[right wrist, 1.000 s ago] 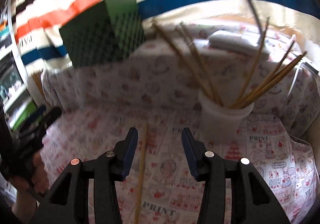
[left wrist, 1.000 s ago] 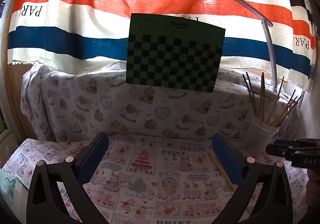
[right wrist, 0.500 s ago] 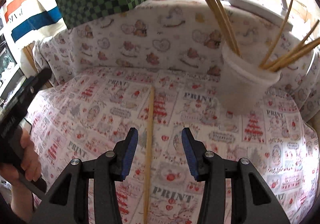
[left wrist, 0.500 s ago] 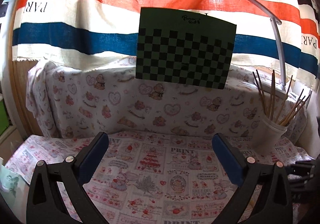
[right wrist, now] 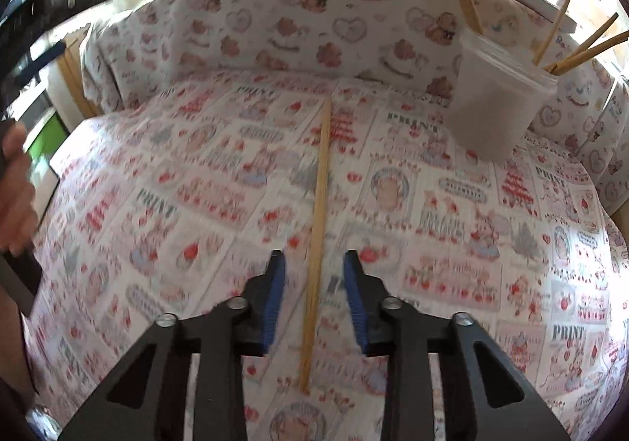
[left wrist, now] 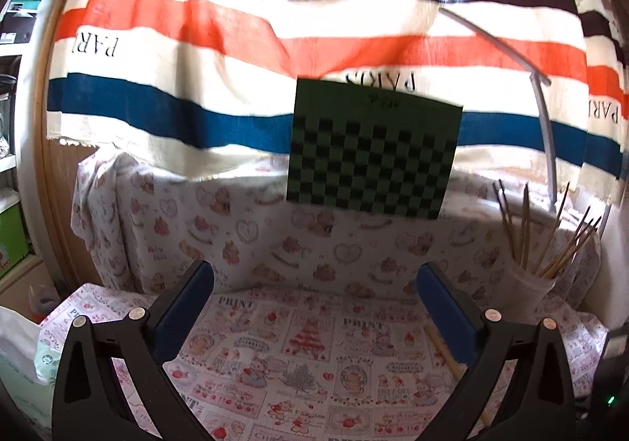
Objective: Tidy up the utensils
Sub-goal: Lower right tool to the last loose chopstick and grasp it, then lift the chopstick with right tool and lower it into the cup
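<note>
chopstick [right wrist: 319, 228] between closing right gripper [right wrist: 313, 268] jaws | hidden leftward

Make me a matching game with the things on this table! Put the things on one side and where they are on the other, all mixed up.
Things:
1. single wooden chopstick
2. white plastic cup
3. green checkered board
4. left tool

Places or states:
A. hanging on the striped cloth
B. lying flat on the printed tablecloth between the right tool's closing jaws
C. wide open, nothing between its jaws
D. standing, full of chopsticks

Pairs: 1-B, 2-D, 3-A, 4-C
</note>
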Available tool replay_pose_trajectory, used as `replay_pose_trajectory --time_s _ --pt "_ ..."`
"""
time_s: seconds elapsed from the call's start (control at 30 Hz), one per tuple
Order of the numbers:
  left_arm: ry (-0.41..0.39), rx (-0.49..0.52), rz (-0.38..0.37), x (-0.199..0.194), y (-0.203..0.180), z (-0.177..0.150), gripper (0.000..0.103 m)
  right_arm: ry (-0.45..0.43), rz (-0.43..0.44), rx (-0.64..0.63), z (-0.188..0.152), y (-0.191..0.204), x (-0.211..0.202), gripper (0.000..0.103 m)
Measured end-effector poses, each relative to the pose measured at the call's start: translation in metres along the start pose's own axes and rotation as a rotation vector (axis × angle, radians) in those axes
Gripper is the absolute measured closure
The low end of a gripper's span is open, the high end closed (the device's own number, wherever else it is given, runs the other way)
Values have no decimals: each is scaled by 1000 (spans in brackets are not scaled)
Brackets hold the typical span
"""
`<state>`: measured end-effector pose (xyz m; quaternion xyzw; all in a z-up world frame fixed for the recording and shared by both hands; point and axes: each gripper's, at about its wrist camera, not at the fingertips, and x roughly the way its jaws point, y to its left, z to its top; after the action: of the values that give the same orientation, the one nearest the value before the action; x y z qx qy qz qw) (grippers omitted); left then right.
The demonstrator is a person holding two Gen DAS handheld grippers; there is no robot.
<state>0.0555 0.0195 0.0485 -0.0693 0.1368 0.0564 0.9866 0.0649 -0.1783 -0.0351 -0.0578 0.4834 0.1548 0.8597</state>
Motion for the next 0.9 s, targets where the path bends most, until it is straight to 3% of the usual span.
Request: replay_pose_trajectory --time_s 0.2,0.3,0.5,0.6,0.7,0.9 --pt "-1 10 -3 0 -3 -1 1 -37 -42 -5 -9 4 -3 89" --pt "15 13 0 4 -5 -4 1 -63 -102 -12 -11 6 -3 95" --pt "9 65 29 8 -15 -12 1 -80 -44 59 -8 -1 -5 96" --pt "15 59 -8 8 -15 -12 1 -146 -39 77 -4 -3 -22 96" --pt "46 21 -59 10 -11 -12 1 -221 -88 80 2 -4 -39 96" --pt "40 15 -35 11 -10 -12 1 -342 -91 103 16 -12 -70 96"
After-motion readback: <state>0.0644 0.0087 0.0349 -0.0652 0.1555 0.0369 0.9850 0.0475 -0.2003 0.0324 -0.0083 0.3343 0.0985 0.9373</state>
